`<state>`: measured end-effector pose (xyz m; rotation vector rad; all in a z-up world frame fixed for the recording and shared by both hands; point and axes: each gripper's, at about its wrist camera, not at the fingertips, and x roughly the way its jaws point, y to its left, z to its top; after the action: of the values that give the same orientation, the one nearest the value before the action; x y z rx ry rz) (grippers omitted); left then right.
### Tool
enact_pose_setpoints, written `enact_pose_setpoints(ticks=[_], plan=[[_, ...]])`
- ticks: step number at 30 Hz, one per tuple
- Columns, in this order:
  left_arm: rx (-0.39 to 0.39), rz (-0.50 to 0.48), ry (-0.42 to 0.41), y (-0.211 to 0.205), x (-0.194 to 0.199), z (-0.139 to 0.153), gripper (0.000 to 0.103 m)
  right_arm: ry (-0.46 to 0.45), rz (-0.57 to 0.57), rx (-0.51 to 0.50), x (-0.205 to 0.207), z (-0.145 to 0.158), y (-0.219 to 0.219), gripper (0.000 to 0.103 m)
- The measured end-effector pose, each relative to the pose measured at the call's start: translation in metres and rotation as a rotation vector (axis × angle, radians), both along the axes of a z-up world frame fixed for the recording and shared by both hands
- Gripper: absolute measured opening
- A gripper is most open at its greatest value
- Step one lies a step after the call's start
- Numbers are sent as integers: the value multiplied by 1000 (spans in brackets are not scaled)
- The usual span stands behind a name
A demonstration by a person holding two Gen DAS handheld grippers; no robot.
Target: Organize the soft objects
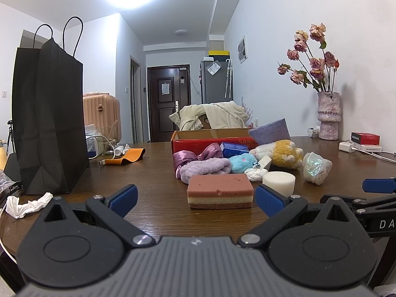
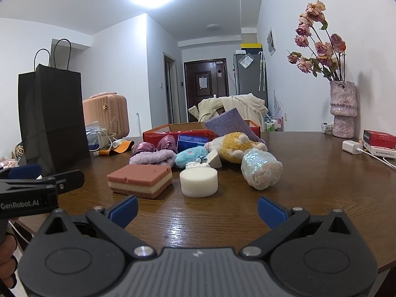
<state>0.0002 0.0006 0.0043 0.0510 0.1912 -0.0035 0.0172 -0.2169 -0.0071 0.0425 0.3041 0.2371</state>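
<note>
A pile of soft things lies mid-table before a red cardboard box (image 1: 188, 141) (image 2: 158, 133). Nearest is a pink-and-cream layered sponge (image 1: 219, 191) (image 2: 139, 179), beside a white round sponge (image 1: 279, 181) (image 2: 199, 182). Behind lie a lilac fluffy cloth (image 1: 205, 169) (image 2: 151, 159), a purple satin bow (image 1: 195, 157), a blue plush (image 1: 241, 162) (image 2: 190, 156), a yellow plush (image 1: 284, 152) (image 2: 235, 146) and a shiny wrapped bundle (image 1: 315, 167) (image 2: 259, 170). My left gripper (image 1: 196, 199) is open, just short of the layered sponge. My right gripper (image 2: 198, 209) is open and empty, short of the white sponge.
A tall black paper bag (image 1: 49, 116) (image 2: 52, 118) stands at the table's left. A crumpled tissue (image 1: 27, 204) lies before it. A vase of dried roses (image 1: 328, 116) (image 2: 342, 109), a charger (image 2: 351, 146) and small boxes (image 2: 378, 138) sit at the right wall.
</note>
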Motion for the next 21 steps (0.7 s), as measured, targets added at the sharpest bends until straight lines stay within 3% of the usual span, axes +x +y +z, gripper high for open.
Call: enact_pose_setpoints(ticks=[21], plan=[[0,0,1,0,0,0,103,3,-11,6,1,0,-1,103]])
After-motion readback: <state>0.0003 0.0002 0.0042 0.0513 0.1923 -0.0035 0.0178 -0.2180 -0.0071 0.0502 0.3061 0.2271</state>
